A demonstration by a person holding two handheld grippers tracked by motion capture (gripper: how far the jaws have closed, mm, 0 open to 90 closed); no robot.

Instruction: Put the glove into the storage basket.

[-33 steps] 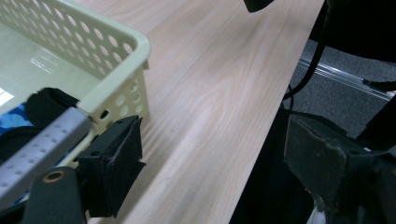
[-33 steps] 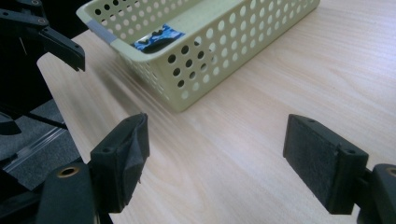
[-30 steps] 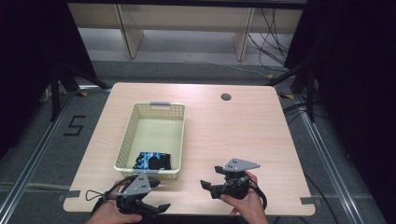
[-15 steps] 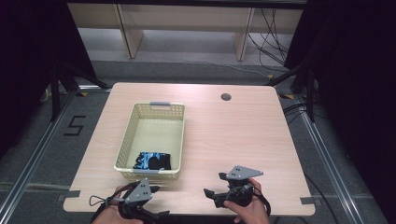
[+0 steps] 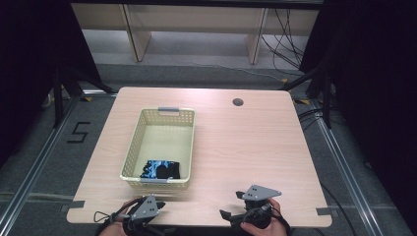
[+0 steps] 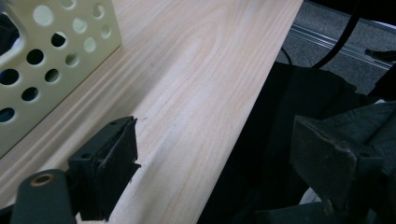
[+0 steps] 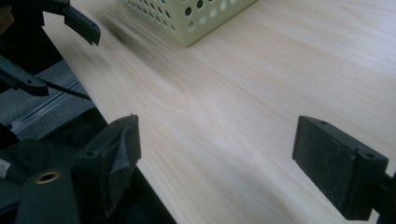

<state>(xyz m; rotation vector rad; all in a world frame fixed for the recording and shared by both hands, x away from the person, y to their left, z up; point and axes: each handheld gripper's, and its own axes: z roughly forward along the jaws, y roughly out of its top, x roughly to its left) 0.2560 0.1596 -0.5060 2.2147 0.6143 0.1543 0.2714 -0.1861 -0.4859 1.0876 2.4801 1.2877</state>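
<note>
At the left of the near edge of the surface we are holding the left hand-held gripper, with our left hand wrapped around it at the bottom of the high view. Its jaws are standing wide apart with nothing between them, and in the left gripper view one jaw is hanging over the pale wood while the other is reaching past the edge, above dark fabric. Just beyond it, the pale yellow perforated basket is sitting on the left half of the surface, its near wall close to the left hand-held gripper but not touching it. Inside the basket, a dark cloth with light blue markings is lying against the near wall, slightly toward the right corner; we cannot tell from here what sort of item it is. Moving right, the right hand-held gripper is resting at the near edge, well apart from the basket, held by our right hand. Its jaws are also gaping wide and gripping nothing, with bare wood showing between them in the right gripper view, where the basket's corner is appearing farther off. Near the far right edge, a small round cable hole is sitting in the surface.
</note>
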